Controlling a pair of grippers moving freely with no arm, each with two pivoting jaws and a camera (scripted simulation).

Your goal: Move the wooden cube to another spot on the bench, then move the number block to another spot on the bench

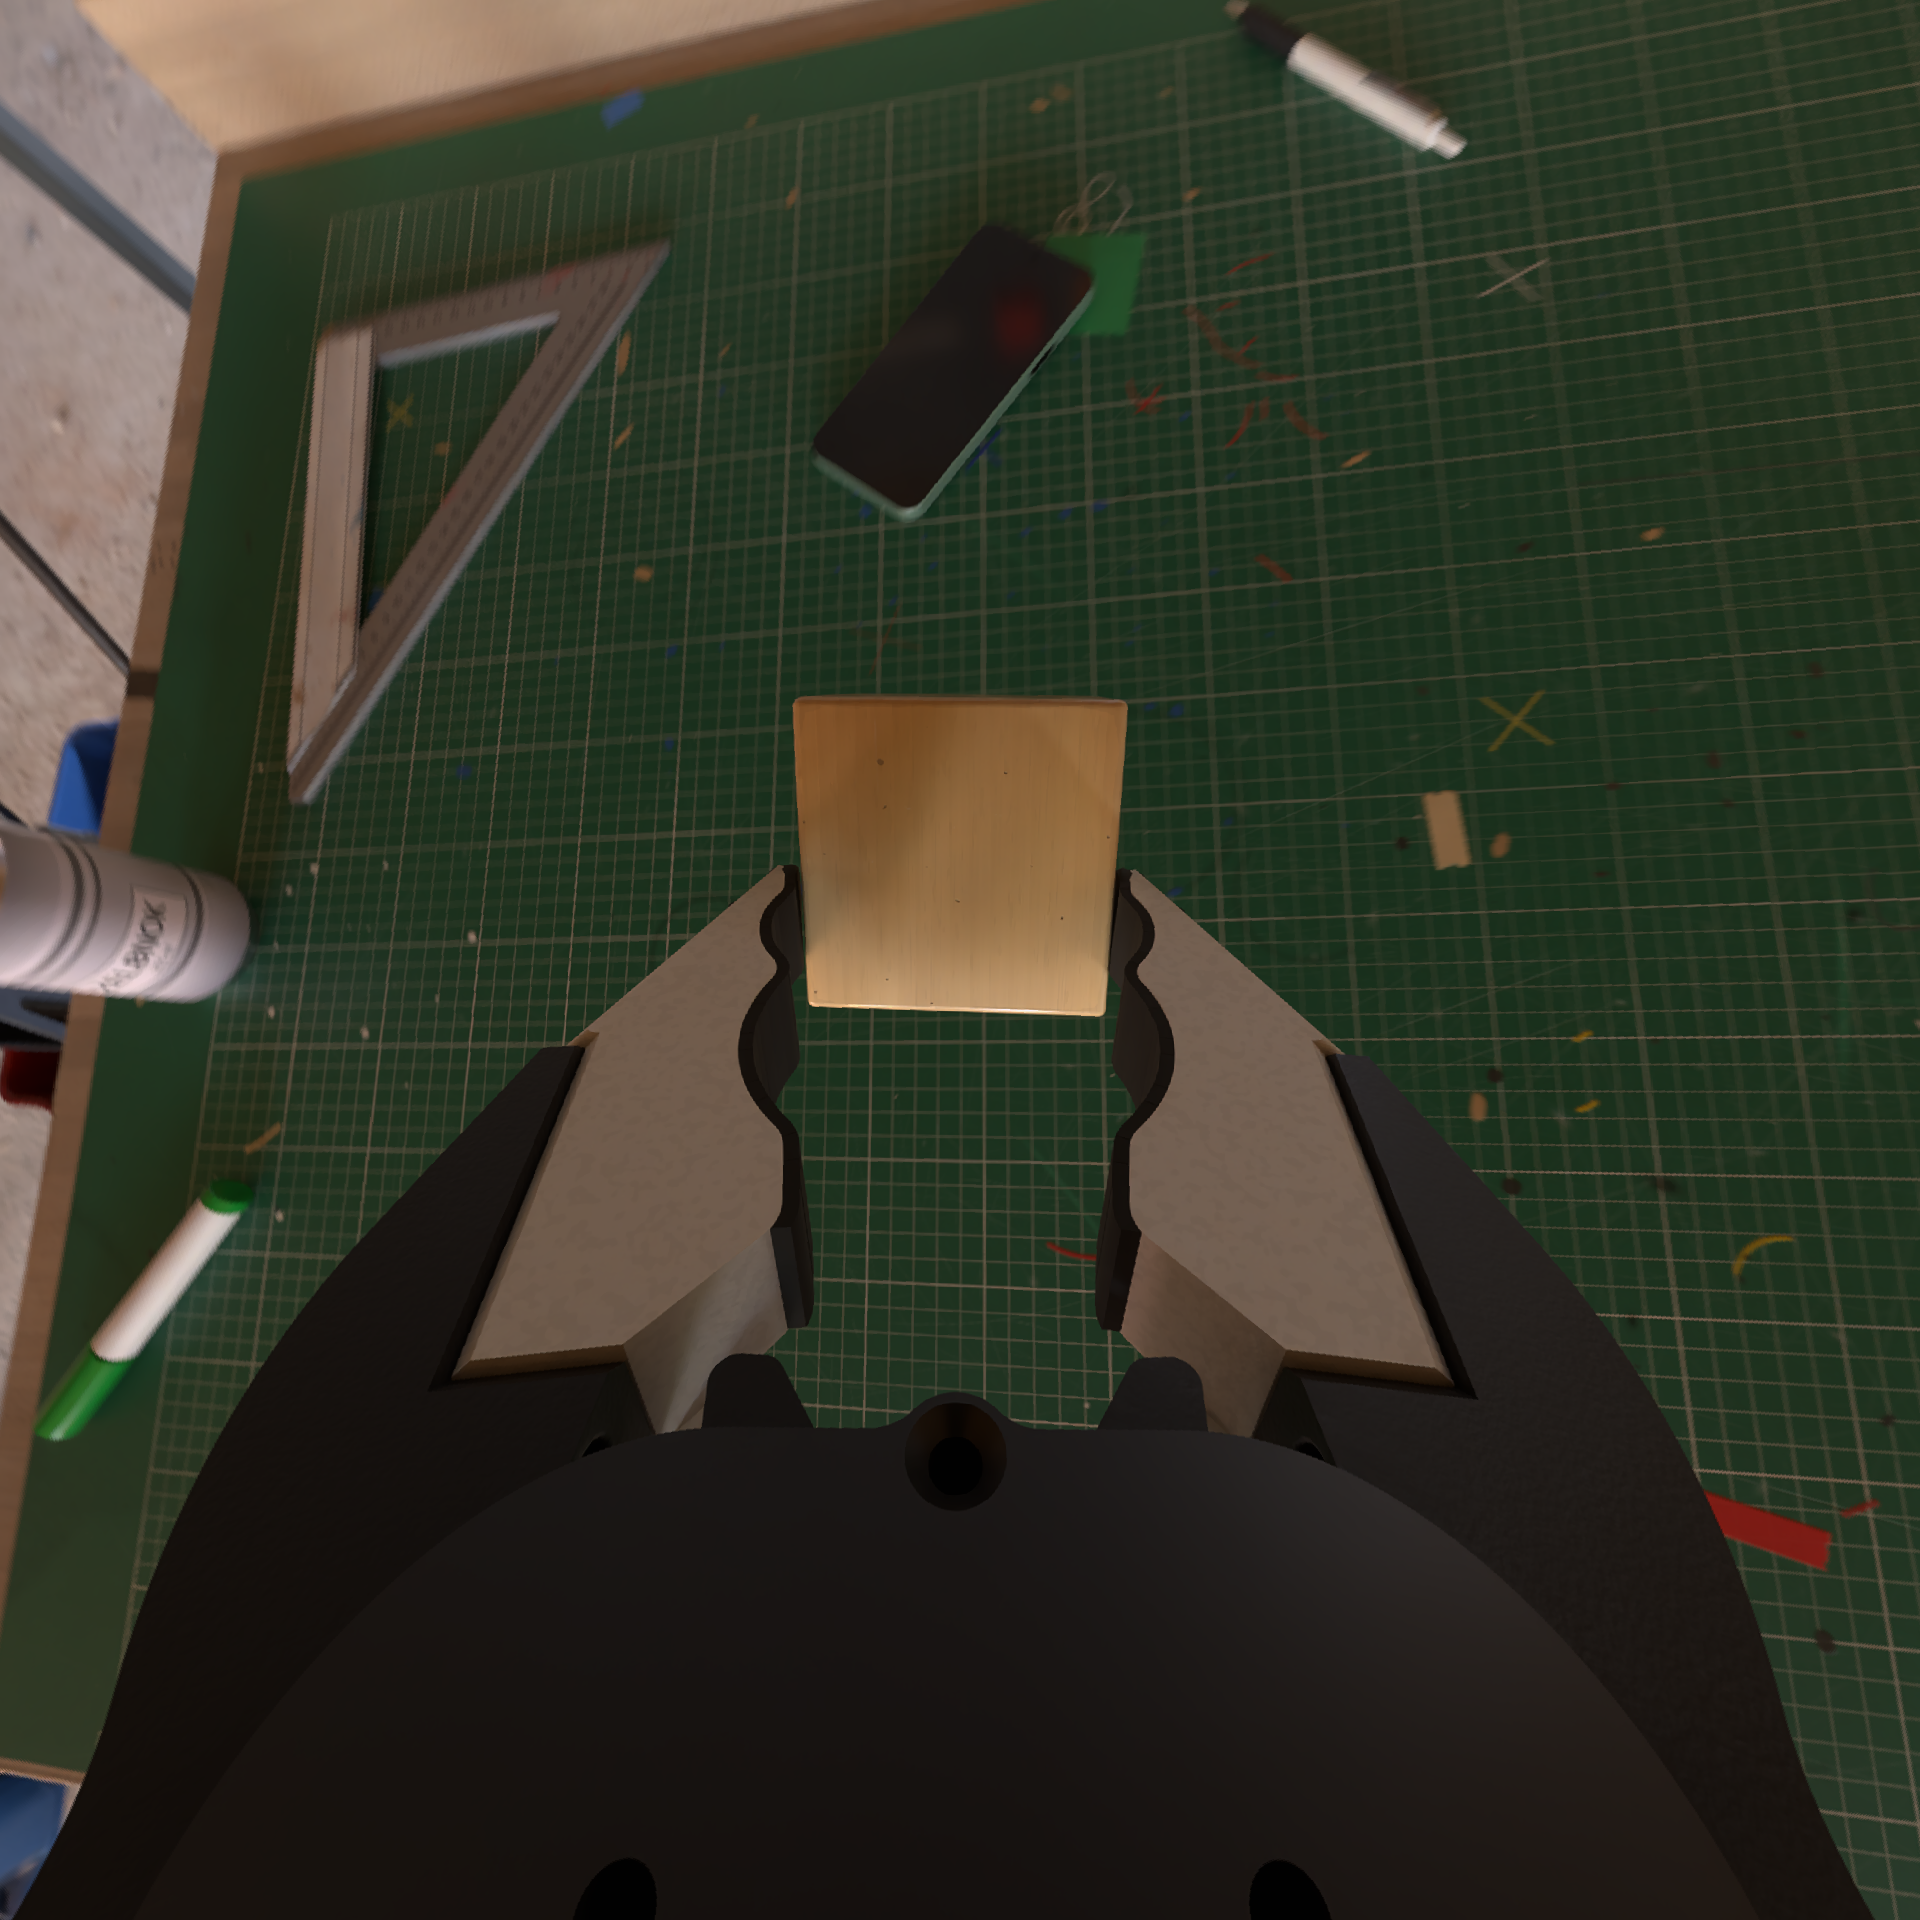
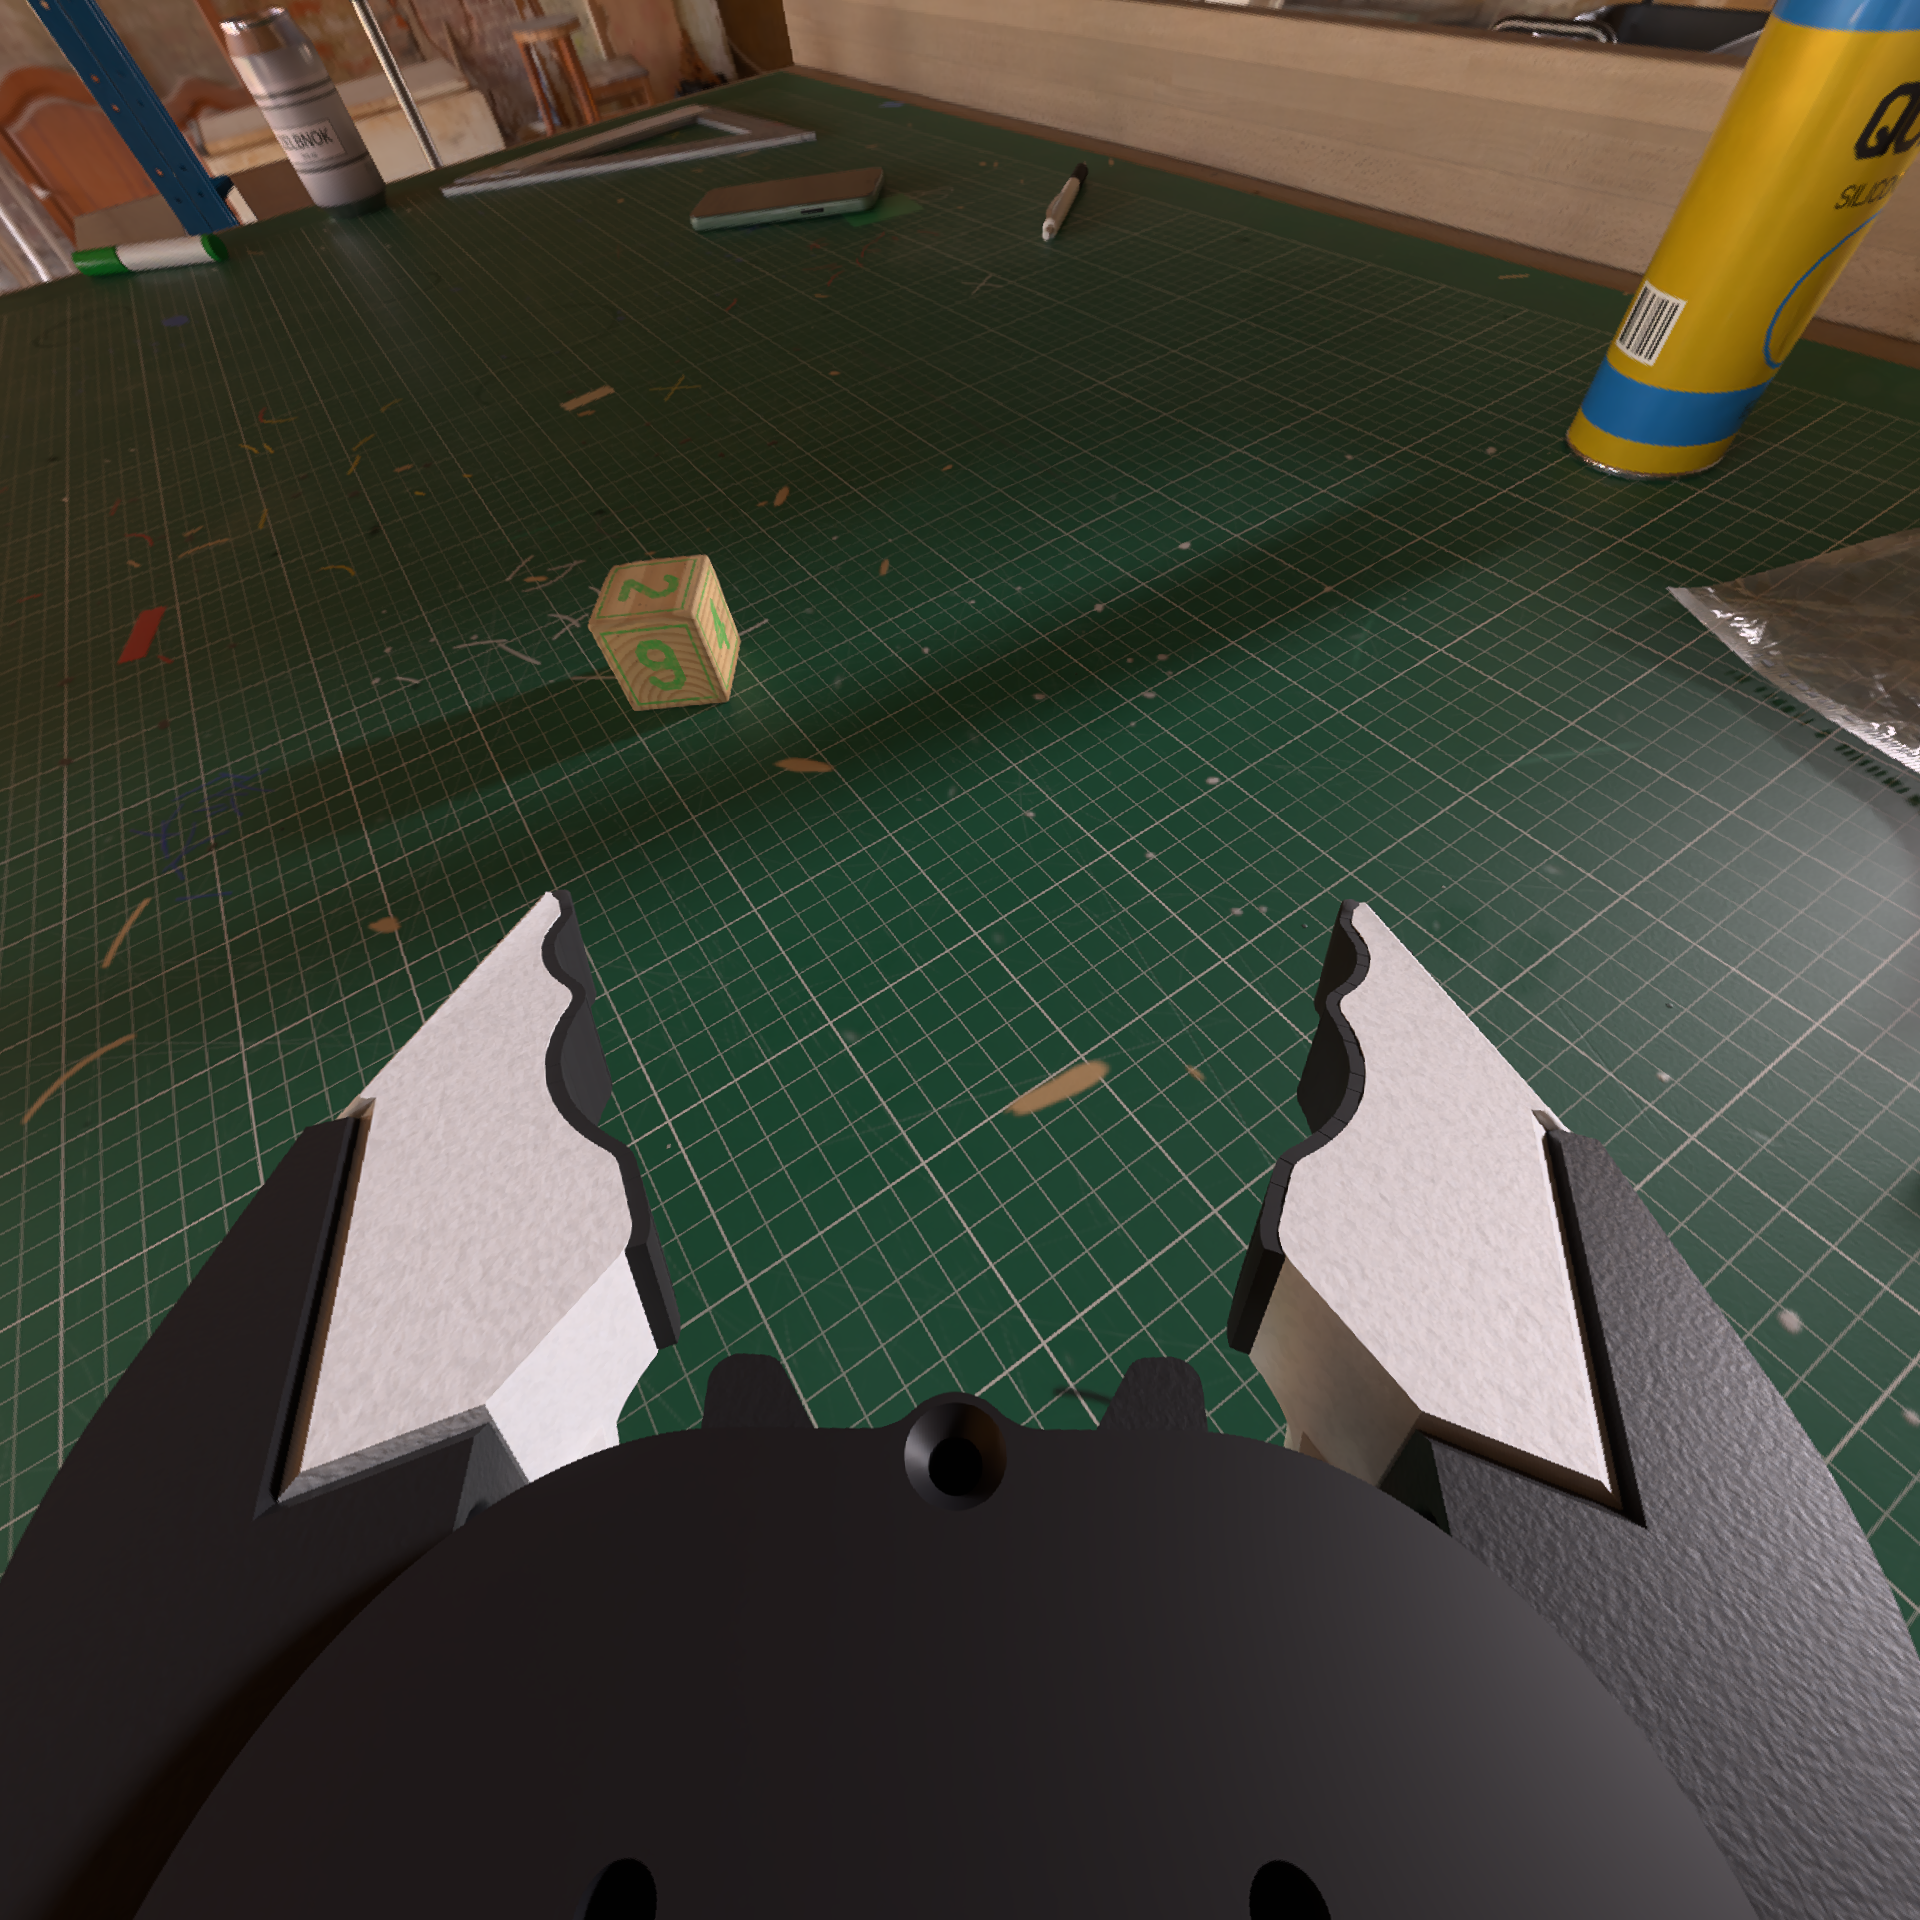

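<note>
Here the wooden cube (image 1: pixel 958 854) sits between the fingertips of the left hand-held gripper (image 1: pixel 958 914), whose dark pads press against its two side faces, so the jaws are clamped on it. Only its plain pale top face shows from above, and whether it rests on the green gridded surface (image 1: pixel 1351 623) or hangs just over it cannot be told. Ahead of this hand-held gripper lies a dark phone (image 1: pixel 951 369) with a pale green edge, partly over a green scrap (image 1: pixel 1110 286). Ahead and to the left lies a metal triangular square (image 1: pixel 436 488). Farther ahead to the right is a grey marker pen (image 1: pixel 1351 78). At the left edge stands a grey can (image 1: pixel 114 920), and nearer on the left lies a white marker with green caps (image 1: pixel 145 1309).

The number block (image 2: pixel 665 646), pale wood with green figures, stands on the surface ahead and to the left of the right hand-held gripper (image 2: pixel 956 914), well apart from it. That hand-held gripper's fingers are spread wide with nothing between them but bare mat and a wood chip (image 2: pixel 1058 1086). Ahead to its right stands a yellow and blue tube (image 2: pixel 1756 260), tilted in the view, and on the right edge lies a crinkled clear plastic sheet (image 2: pixel 1829 655). Shavings and small chips are scattered across the surface.
</note>
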